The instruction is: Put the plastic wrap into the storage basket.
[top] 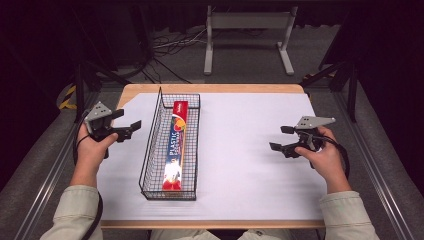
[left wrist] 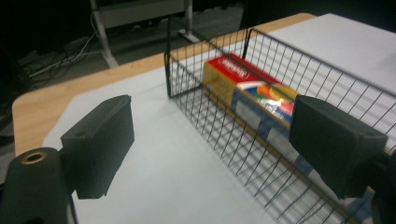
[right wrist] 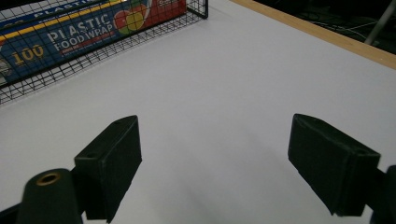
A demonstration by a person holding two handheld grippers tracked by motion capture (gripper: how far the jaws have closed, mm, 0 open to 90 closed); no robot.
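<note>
Black wire basket (top: 150, 150) sits on the white sheet (top: 250, 165) left of centre, and the food-wrap box (top: 176, 145) lies flat inside it, lengthwise, red end toward the far side. Left gripper (top: 126, 131) hangs just beside the basket's left wall, jaws spread with nothing between them, the mesh and box right ahead in the left gripper view. Right gripper (top: 281, 138) is well apart over bare sheet on the right, jaws spread wide and empty too.

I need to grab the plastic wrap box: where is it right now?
In the high view, the plastic food wrap box lies lengthwise inside the wire basket, left of the table's centre.
</note>
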